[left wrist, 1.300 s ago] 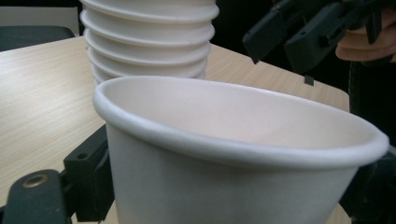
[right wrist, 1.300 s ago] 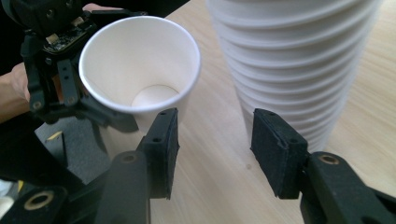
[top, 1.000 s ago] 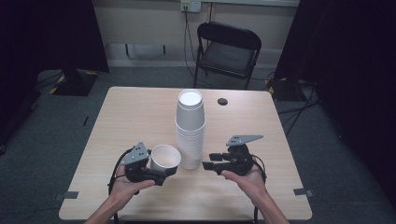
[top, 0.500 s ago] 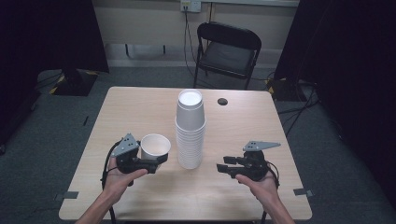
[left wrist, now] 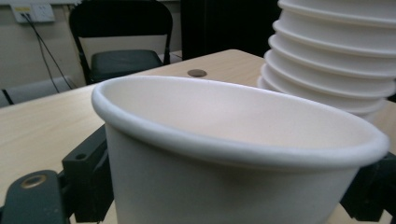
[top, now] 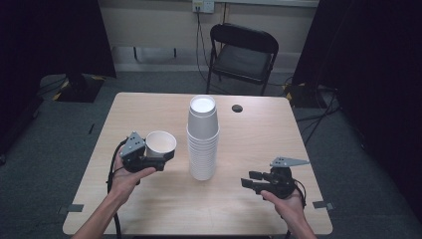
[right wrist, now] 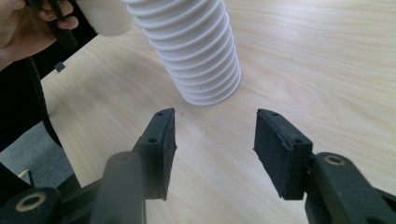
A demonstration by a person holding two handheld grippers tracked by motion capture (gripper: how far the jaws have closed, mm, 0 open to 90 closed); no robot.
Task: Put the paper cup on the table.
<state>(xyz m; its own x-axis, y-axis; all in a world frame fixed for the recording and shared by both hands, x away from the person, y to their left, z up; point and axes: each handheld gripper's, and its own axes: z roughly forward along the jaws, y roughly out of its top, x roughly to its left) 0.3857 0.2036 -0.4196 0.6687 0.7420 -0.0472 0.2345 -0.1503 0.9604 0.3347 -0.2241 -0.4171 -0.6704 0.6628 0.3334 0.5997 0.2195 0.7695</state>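
Observation:
A single white paper cup (top: pixel 160 143) (left wrist: pixel 224 154) stands mouth up between the jaws of my left gripper (top: pixel 158 158) (left wrist: pixel 229 200), which is shut on its wall left of the stack. The tall stack of white paper cups (top: pixel 203 139) (right wrist: pixel 191 51) rests upside down at the table's centre, and its ribbed rims appear at the right of the left gripper view (left wrist: pixel 336 51). My right gripper (top: pixel 251 180) (right wrist: pixel 215 149) hovers low over the wood at the near right, open, nothing between its pads, pointing at the base of the stack.
The light wooden table (top: pixel 278 144) ends close behind both hands at its near edge. A small dark round spot (top: pixel 237 108) (left wrist: pixel 196 73) lies on the table beyond the stack. A black folding chair (top: pixel 244 55) stands behind the far edge.
My left gripper has carried the cup leftward and away from the stack. My right gripper has drawn back to the right, toward the near edge, and sunk lower.

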